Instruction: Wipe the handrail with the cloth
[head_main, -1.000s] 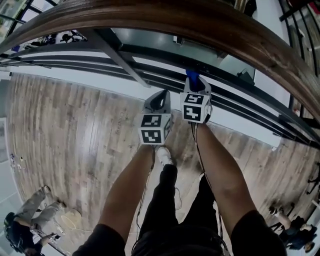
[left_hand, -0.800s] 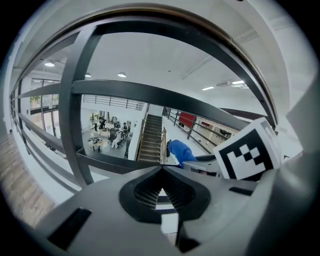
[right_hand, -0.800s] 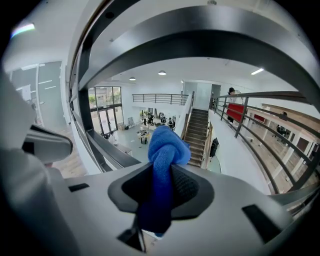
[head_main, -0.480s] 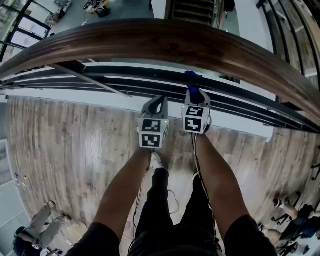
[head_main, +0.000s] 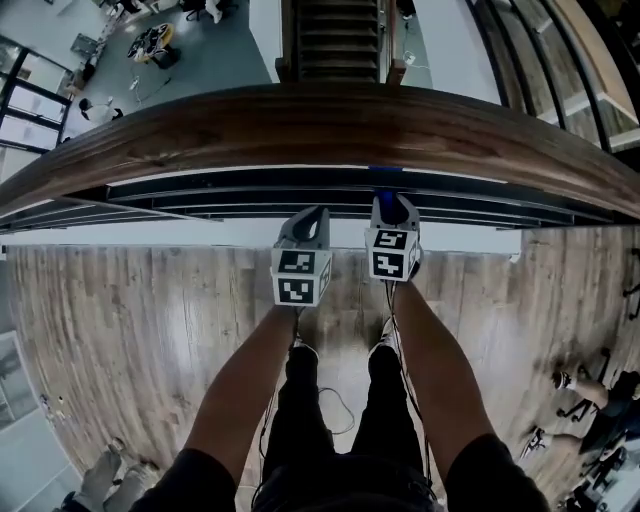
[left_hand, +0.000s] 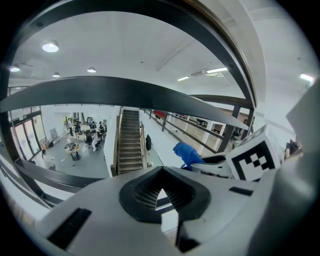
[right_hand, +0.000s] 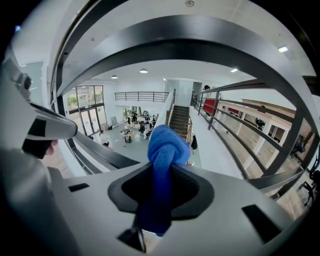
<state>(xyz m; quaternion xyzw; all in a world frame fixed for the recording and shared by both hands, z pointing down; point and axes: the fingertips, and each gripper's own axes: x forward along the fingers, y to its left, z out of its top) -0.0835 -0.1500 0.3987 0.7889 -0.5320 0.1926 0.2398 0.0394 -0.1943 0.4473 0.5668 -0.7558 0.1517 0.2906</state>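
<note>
While the right claw (right_hand: 162, 186) is clamped on a bunched blue cloth (right_hand: 167, 145), the left claw (left_hand: 161, 190) has its ridged pads (left_hand: 145, 194) together with nothing between them. The only markings to read are the black-and-white square patterns on the two marker cubes, the left cube (head_main: 298, 277) and the right cube (head_main: 392, 252); they carry blocks, not letters.

From the head view both claws point up at the broad brown wooden handrail (head_main: 330, 125), which curves across the frame from edge to edge. The cloth pokes out of the right claw just under that rail, in front of the dark metal bars (head_main: 200, 190) that run beneath it. Whether it touches the wood cannot be told. The two claws sit just beside each other, the left one slightly lower.

Underfoot lies a pale wood-plank floor (head_main: 150, 320). Beyond the rail a staircase (head_main: 335, 40) drops to a lower grey floor (head_main: 215, 50), and white ceilings carry round lights (left_hand: 50, 47).
</note>
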